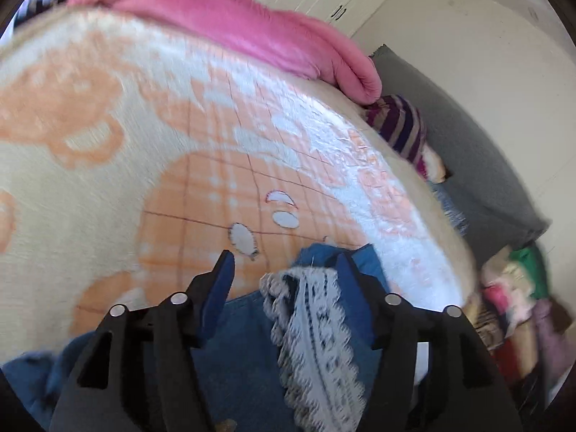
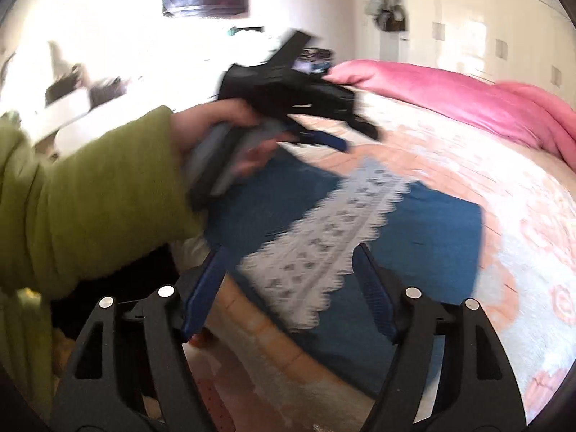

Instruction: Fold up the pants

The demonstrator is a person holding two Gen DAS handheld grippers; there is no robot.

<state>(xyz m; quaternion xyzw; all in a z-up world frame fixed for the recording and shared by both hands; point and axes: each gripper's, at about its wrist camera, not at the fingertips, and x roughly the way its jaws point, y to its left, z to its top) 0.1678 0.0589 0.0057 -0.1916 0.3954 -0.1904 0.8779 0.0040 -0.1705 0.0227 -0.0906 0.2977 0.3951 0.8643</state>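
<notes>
Blue denim pants with a white lace stripe [image 2: 324, 237] lie flat on the peach-and-cream patterned bed blanket [image 1: 108, 165]. Left gripper [image 1: 284, 262] gapes wide over the lace end, holding nothing; right gripper [image 2: 288, 259] likewise spread, empty. Risk: pinching blanket along with denim.

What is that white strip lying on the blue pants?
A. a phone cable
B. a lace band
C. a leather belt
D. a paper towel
B: the lace band has scalloped edges and an openwork pattern, and it lies across the blue pants on the peach blanket; the left view shows the same lace.
</notes>
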